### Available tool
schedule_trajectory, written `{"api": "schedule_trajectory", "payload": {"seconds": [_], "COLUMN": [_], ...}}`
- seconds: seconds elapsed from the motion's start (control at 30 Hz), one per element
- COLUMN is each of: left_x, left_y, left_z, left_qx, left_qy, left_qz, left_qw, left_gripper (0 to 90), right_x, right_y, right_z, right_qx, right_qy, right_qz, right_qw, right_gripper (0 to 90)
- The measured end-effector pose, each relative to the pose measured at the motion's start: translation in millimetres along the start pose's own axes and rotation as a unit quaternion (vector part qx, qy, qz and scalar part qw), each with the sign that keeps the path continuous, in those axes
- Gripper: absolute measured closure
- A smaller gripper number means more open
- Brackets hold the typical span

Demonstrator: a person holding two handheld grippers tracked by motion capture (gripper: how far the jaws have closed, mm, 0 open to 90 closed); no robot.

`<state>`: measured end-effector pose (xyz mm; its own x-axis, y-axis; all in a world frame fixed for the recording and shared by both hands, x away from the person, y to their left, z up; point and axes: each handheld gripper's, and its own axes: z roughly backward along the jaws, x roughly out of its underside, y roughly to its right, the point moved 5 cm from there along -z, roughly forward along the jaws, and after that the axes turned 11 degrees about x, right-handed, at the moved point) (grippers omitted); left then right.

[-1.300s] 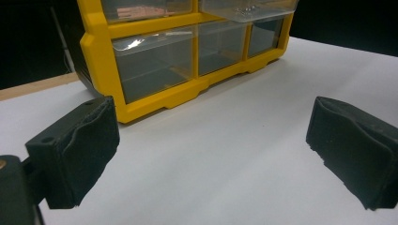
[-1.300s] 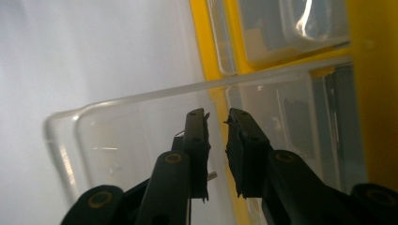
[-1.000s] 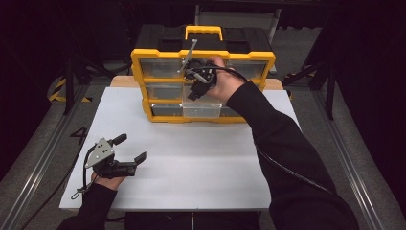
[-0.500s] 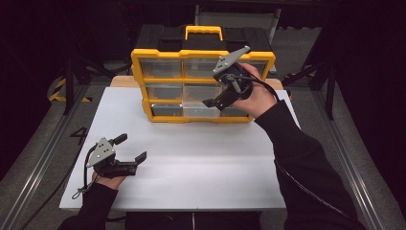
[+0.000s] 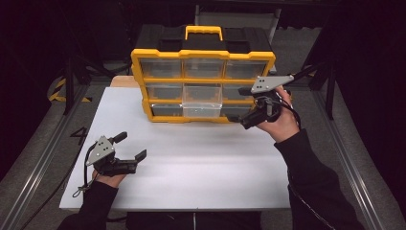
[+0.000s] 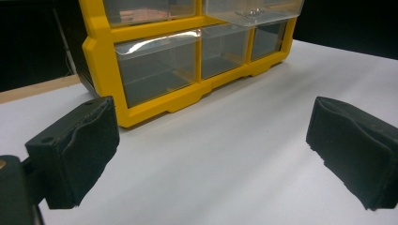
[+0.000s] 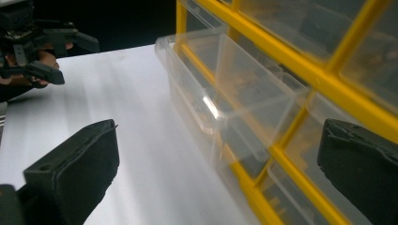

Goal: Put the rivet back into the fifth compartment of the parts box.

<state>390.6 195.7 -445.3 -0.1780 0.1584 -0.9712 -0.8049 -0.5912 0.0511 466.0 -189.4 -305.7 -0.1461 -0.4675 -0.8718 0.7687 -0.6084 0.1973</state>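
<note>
While the middle drawer (image 5: 202, 101) of the yellow organizer (image 5: 203, 85) stands pulled partway out of its frame, I judge the opening step mostly done; whether it must come fully out, be filled or be pushed back, I cannot tell. Every other drawer sits flush. I see nothing inside the open one.

Right gripper (image 5: 250, 118): jaws spread wide, holding nothing. It hovers off the organizer's right front corner, near the table's right edge. In the right gripper view the drawer's clear front lip (image 7: 213, 110) lies between and beyond the two pads (image 7: 80, 161), not touching either.

Left gripper (image 5: 128, 154): jaws also apart, empty, resting low near the front left corner of the white table (image 5: 201, 167), well apart from the organizer. The left gripper view shows the organizer's lower left drawer (image 6: 157, 65) ahead of the pads and the protruding drawer (image 6: 253, 10) at the top edge.
</note>
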Motion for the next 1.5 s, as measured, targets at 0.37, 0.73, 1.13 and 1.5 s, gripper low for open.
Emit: {"api": "schedule_trajectory", "payload": {"seconds": [0.37,0.73,1.13,1.5], "left_x": [0.3,0.9,1.2,7.4], "left_y": [-0.3,-1.5,-3.1,-7.9], "left_z": [-1.1,-0.6,0.0,-1.7], "left_qx": [-0.001,0.001,0.014,0.017], "left_qy": [0.001,0.001,0.007,0.019], "left_qz": [0.001,0.003,0.006,0.008], "left_qw": [1.0,1.0,0.9999,0.9997], "left_gripper": [3.7,3.4,2.4,2.2], "right_x": [69.1,122.4,149.3,167.3], "right_y": [7.6,0.4,-11.4,-13.8], "right_z": [12.7,12.1,9.2,-4.8], "right_qx": [0.051,0.079,0.081,0.077], "right_qy": [0.109,0.116,0.114,0.106], "right_qz": [-0.066,-0.08,-0.091,-0.108], "right_qw": [0.9905,0.9869,0.9861,0.9856], "right_gripper": [0.1,0.3,0.3,0.5]}}
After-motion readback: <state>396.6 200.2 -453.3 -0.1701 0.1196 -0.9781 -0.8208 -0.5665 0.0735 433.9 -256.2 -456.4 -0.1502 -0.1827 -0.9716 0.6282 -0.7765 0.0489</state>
